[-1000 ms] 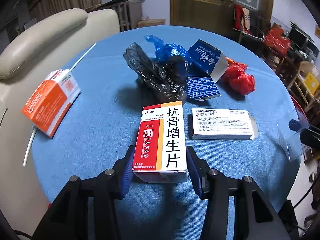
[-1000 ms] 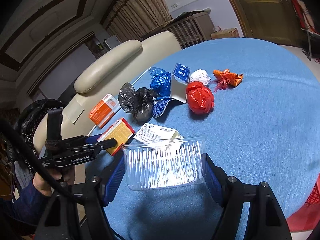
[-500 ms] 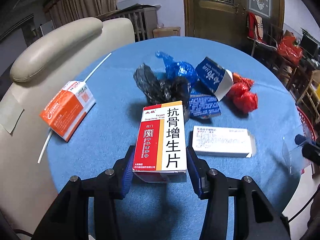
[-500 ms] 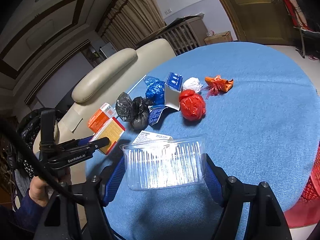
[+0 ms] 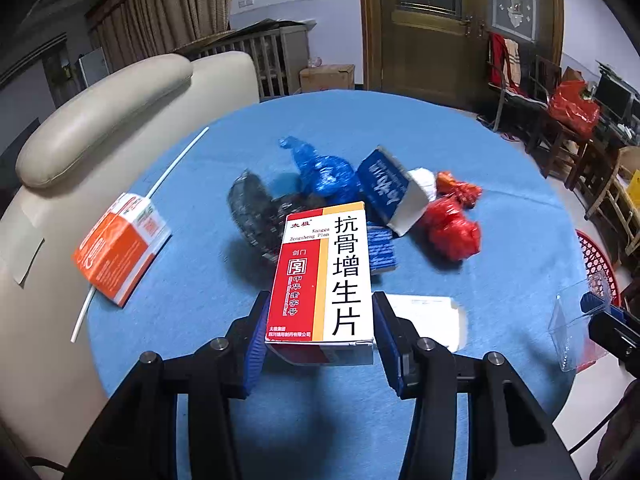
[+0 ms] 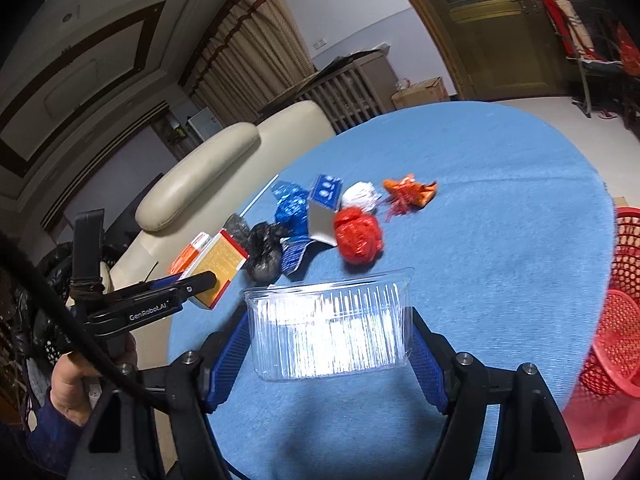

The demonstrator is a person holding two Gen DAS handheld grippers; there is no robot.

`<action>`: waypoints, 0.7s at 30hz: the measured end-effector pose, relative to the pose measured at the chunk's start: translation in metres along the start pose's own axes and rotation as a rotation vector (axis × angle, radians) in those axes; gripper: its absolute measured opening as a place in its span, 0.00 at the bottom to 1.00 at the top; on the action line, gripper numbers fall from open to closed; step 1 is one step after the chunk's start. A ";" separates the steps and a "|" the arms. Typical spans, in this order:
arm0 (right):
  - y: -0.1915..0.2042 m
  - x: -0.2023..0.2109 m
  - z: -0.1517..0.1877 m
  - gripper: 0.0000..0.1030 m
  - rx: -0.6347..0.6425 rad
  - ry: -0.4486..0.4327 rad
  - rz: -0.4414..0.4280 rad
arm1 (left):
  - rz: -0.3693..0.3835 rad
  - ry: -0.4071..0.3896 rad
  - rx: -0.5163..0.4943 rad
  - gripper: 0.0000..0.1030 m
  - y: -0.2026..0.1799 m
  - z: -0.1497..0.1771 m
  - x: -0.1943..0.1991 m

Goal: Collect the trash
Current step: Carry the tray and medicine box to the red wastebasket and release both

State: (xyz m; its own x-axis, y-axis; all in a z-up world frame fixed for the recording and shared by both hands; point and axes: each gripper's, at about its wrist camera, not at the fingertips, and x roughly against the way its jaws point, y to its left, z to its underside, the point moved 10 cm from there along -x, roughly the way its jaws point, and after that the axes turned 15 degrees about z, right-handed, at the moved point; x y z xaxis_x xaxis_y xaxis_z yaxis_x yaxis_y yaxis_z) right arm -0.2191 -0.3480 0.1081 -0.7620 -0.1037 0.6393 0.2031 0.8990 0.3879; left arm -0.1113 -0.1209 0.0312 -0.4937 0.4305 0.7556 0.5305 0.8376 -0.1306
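Observation:
My left gripper [image 5: 320, 340] is shut on a red, yellow and white medicine box [image 5: 326, 280], held above the blue table [image 5: 200, 280]. In the right wrist view that box [image 6: 218, 258] shows at the left gripper's tip. My right gripper [image 6: 330, 344] is shut on a clear plastic container [image 6: 330, 332], lifted over the table's near edge. More trash lies mid-table: a black bag [image 5: 256, 216], a blue bag [image 5: 324, 172], a torn blue carton [image 5: 390, 190], a red bag [image 5: 452, 230], an orange box [image 5: 120, 248] and a flat white box [image 5: 428, 316].
A red mesh basket [image 6: 616, 320] stands on the floor right of the table. A cream sofa [image 5: 100, 120] borders the table's left side. A white straw [image 5: 176, 160] lies by the orange box. A white wad [image 6: 362, 196] and an orange wrapper [image 6: 412, 192] sit farther back.
Both grippers have risen and drawn back from the pile with their loads; the table items look smaller and farther. The red basket has come into the right wrist view.

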 end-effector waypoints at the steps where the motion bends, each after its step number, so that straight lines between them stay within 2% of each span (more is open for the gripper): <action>1: -0.003 0.002 -0.001 0.74 -0.008 -0.004 0.004 | 0.004 0.000 -0.005 0.49 -0.005 -0.002 -0.001; 11: -0.062 0.031 -0.017 0.74 -0.104 -0.077 0.107 | 0.093 -0.007 -0.066 0.49 -0.062 -0.021 -0.011; 21: -0.207 0.082 -0.022 0.74 -0.304 -0.150 0.346 | 0.211 -0.009 -0.200 0.49 -0.156 -0.041 -0.022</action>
State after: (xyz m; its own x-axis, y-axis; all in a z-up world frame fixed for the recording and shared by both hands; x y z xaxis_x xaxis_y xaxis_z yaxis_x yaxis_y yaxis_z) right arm -0.3103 -0.5518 0.0947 -0.6938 0.2624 0.6706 0.6138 0.7026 0.3601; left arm -0.1552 -0.2747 0.0612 -0.3638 0.5921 0.7191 0.7469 0.6467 -0.1545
